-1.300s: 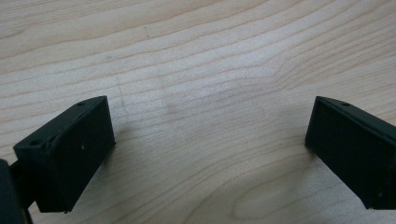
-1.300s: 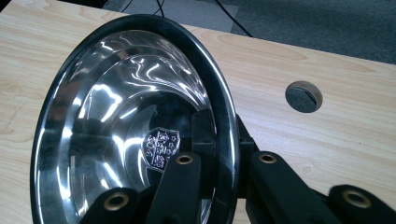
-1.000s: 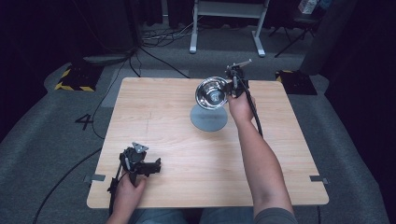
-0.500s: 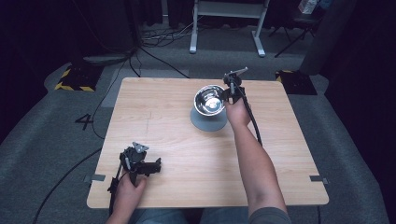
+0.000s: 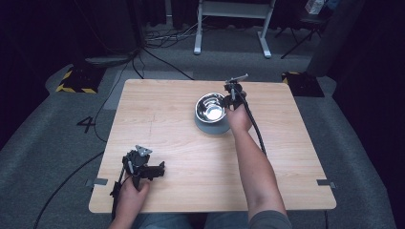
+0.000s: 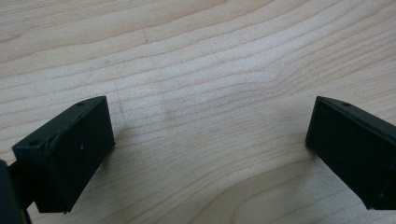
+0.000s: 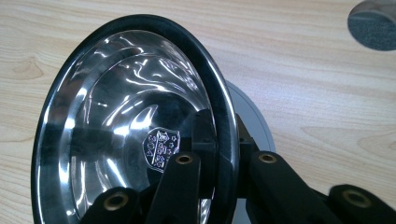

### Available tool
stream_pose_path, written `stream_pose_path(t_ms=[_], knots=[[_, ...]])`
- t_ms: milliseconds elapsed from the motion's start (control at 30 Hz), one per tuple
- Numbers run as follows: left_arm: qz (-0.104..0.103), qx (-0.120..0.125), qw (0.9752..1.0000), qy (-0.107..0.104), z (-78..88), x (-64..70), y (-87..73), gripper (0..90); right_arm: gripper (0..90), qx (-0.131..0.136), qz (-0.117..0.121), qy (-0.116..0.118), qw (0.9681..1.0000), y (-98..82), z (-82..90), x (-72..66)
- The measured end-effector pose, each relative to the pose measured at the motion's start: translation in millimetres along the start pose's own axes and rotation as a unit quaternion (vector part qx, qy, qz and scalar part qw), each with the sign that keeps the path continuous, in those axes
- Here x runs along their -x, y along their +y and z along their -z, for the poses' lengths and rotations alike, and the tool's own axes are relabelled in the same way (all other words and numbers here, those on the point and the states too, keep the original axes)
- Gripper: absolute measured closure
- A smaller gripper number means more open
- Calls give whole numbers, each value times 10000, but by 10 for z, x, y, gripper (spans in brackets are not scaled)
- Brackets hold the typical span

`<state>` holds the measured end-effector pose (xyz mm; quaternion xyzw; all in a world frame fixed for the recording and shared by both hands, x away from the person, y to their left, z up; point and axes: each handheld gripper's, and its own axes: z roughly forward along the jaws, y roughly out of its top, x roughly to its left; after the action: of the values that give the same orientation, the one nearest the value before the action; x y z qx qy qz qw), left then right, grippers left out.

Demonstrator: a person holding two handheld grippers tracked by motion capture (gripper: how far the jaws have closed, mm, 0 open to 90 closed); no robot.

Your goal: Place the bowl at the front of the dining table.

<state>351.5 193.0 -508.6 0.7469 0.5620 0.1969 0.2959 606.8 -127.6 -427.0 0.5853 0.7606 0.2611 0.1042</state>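
Wooden table [image 5: 172, 124] | right claw [image 5: 232, 95] clamped on steel bowl [image 5: 211, 109] rim | left claw [image 5: 143, 169] apart

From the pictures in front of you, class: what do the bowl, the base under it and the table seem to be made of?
Bowl: polished metal, probably stainless steel; mirror reflections, stamped mark inside.
Grey base: matte, perhaps plastic or rubber; no shine, hard to tell.
Table: pale wood or wood-look laminate; visible grain lines.

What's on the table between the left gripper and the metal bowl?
Nothing: in the high view, bare wood runs from the left gripper to the bowl, which the right gripper holds by its rim.
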Motion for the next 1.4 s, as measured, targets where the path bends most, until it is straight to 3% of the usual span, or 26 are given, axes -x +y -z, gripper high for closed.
stream_pose_path(t_ms=[633, 800, 1033, 1167, 1400], knots=[[-2, -1, 10000, 0, 0, 0, 0, 11, 836, -204, -140, 171, 9995, -60, -115, 31], [-2, -3, 10000, -1, 0, 0, 0, 11, 773, -161, -203, 127, 9996, -54, -81, 68], [-3, -3, 10000, -2, 0, 0, 0, 11, 591, -140, -346, 8, 9993, -78, -92, 151], [-4, -9, 10000, 2, 1, 0, 1, 11, 559, -81, -391, -11, 9992, -86, -79, 168], [-4, -2, 10000, -2, 0, -1, 0, 11, 531, 120, -254, -106, 9995, -71, 34, 127]])
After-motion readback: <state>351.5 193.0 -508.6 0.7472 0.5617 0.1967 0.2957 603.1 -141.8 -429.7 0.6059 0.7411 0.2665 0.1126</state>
